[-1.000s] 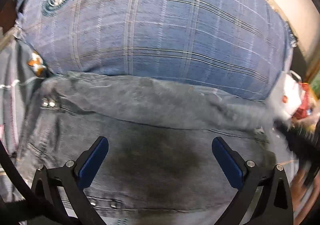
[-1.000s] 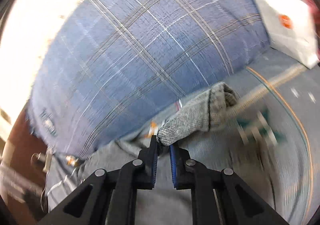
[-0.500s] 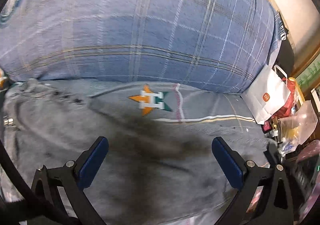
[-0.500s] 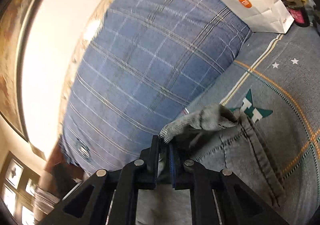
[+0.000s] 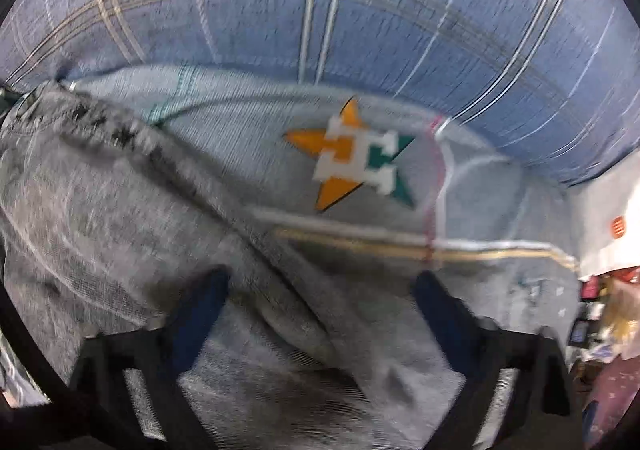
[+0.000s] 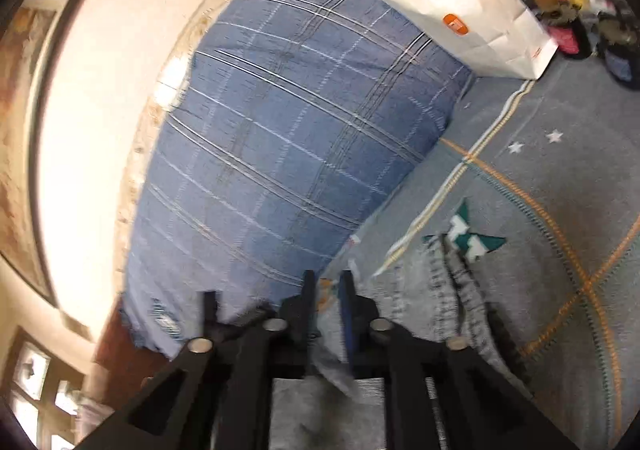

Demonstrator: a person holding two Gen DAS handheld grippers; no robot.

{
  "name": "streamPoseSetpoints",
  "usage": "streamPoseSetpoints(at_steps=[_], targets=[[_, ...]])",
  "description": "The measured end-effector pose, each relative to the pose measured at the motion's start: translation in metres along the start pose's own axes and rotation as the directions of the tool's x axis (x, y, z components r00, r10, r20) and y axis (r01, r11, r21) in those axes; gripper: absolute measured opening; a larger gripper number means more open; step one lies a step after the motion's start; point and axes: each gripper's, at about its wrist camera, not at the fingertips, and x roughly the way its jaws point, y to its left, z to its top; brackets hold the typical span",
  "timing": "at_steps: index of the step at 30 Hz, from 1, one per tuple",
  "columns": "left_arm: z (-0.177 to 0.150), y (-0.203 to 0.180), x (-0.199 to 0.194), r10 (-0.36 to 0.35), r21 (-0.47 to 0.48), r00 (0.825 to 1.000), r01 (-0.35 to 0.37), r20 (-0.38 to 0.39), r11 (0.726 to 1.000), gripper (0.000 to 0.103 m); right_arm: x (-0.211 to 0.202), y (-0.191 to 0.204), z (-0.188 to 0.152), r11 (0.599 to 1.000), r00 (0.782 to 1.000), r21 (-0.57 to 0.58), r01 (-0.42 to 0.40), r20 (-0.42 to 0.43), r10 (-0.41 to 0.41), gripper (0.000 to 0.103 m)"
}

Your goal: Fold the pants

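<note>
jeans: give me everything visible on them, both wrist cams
The jeans are grey washed denim with dark stitched seams, rumpled on the grey star-print bedspread before the blue plaid pillow. The left tongs sit open over a raised fold. The right tongs stand nearly closed with denim between them. Motion blur hides finer detail.

close wrist views; both facing pillow [image 5: 360, 10]
</note>
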Motion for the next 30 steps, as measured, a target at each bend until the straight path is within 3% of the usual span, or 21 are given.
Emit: streamPoseSetpoints(at_steps=[1, 2, 3, 6, 8, 9, 10, 13, 14, 17, 21, 23, 24, 26, 28, 30], targets=[[-0.003, 0.002, 0.006, 0.032, 0.004, 0.999, -0.032, 0.001, 0.999, 0.059, -0.001, 0.0, 0.0, 1.0, 1.0, 0.005, -0.013, 0.0, 0.013, 0.087], [-0.006, 0.004, 0.006, 0.063, 0.01, 0.998, -0.063, 0.011, 0.998, 0.053, -0.003, 0.001, 0.0, 1.0, 1.0, 0.002, -0.013, 0.011, 0.013, 0.102], [-0.009, 0.007, 0.002, 0.07, 0.011, 0.997, -0.071, 0.029, 0.997, 0.047, -0.005, 0.003, -0.001, 1.0, 0.999, -0.005, 0.009, 0.03, -0.009, 0.103], [-0.015, 0.022, -0.009, 0.001, -0.035, 0.999, 0.0, 0.04, 0.999, 0.032, 0.003, 0.007, -0.005, 0.995, 0.996, -0.044, 0.085, -0.025, -0.086, 0.103], [-0.017, 0.03, -0.014, -0.027, -0.053, 0.999, 0.029, 0.041, 0.998, 0.017, 0.014, -0.004, -0.013, 0.99, 0.986, 0.005, 0.139, -0.099, -0.138, 0.102], [-0.019, 0.036, -0.016, -0.024, -0.055, 0.999, 0.026, 0.045, 0.998, 0.011, 0.02, -0.014, -0.019, 0.988, 0.982, 0.063, 0.138, -0.139, -0.128, 0.096], [-0.021, 0.039, -0.018, -0.028, -0.055, 0.999, 0.03, 0.044, 0.998, 0.009, 0.026, -0.02, -0.025, 0.984, 0.976, 0.107, 0.145, -0.179, -0.124, 0.084], [-0.026, 0.053, -0.034, -0.058, -0.071, 0.997, 0.061, 0.05, 0.996, 0.007, 0.039, -0.028, -0.039, 0.96, 0.943, 0.126, 0.249, -0.259, -0.21, 0.069], [-0.028, 0.055, -0.038, -0.074, -0.079, 0.996, 0.079, 0.056, 0.994, 0.007, 0.04, -0.03, -0.042, 0.949, 0.929, 0.128, 0.29, -0.274, -0.247, 0.066], [-0.033, 0.065, -0.05, -0.12, -0.105, 0.991, 0.126, 0.066, 0.986, 0.007, 0.04, -0.033, -0.042, 0.937, 0.919, 0.134, 0.321, -0.281, -0.275, 0.065], [-0.038, 0.077, -0.07, -0.153, -0.132, 0.986, 0.16, 0.063, 0.978, 0.006, 0.025, -0.038, -0.036, 0.922, 0.923, 0.153, 0.356, -0.211, -0.322, 0.065], [-0.041, 0.084, -0.079, -0.176, -0.144, 0.982, 0.184, 0.069, 0.972, 0.006, 0.022, -0.037, -0.028, 0.91, 0.91, 0.115, 0.397, -0.177, -0.375, 0.066], [-0.043, 0.086, -0.083, -0.19, -0.151, 0.979, 0.199, 0.069, 0.968, 0.006, 0.025, -0.039, -0.028, 0.911, 0.909, 0.115, 0.396, -0.185, -0.372, 0.066], [-0.046, 0.094, -0.09, -0.21, -0.171, 0.975, 0.219, 0.072, 0.961, 0.006, 0.042, -0.05, -0.033, 0.929, 0.919, 0.156, 0.337, -0.267, -0.289, 0.066], [-0.053, 0.1, -0.099, -0.236, -0.19, 0.969, 0.246, 0.072, 0.951, 0.006, 0.059, -0.055, -0.037, 0.92, 0.892, 0.129, 0.371, -0.323, -0.314, 0.067], [-0.055, 0.105, -0.106, -0.237, -0.184, 0.969, 0.247, 0.073, 0.951, 0.006, 0.063, -0.062, -0.034, 0.917, 0.9, 0.171, 0.36, -0.323, -0.293, 0.064]])
